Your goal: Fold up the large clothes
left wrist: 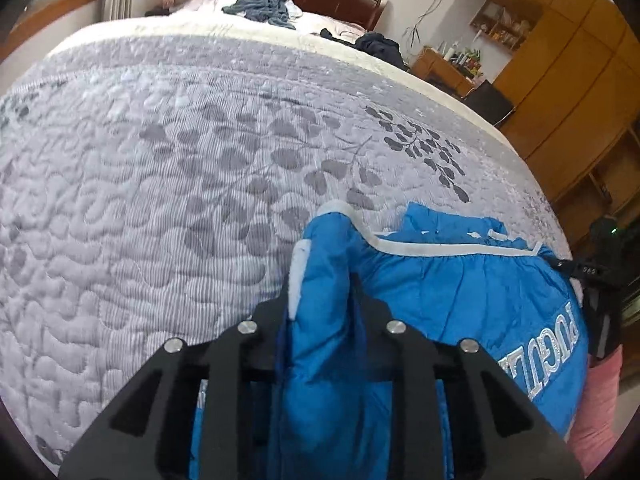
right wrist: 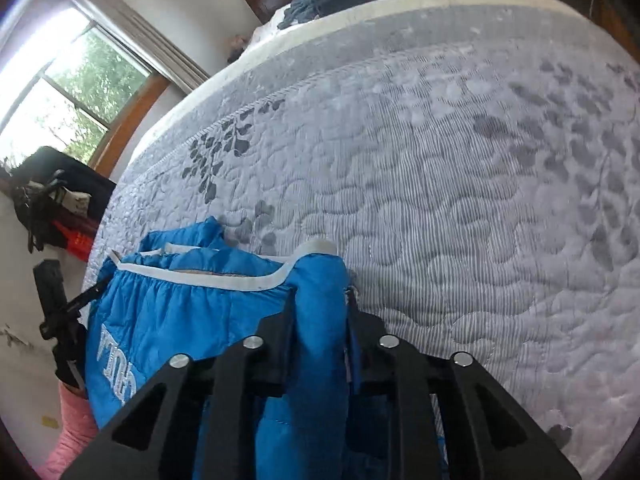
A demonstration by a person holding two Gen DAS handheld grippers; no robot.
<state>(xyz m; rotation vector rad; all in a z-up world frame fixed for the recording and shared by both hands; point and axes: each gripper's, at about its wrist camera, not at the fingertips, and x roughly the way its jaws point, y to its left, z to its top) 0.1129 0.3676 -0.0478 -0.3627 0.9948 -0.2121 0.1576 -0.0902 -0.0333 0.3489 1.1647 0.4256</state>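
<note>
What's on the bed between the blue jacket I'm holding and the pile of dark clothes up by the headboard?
Nothing but bare quilt. The left wrist view shows the patterned grey cover running unbroken from the blue jacket to the dark clothes at the far end.

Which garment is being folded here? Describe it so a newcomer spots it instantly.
Start at the grey leaf-quilted bedspread. At its near edge, both tools grip the blue padded jacket, bright blue with white trim and embroidered white lettering. The clothes piled near the headboard are dull and dark.
</note>
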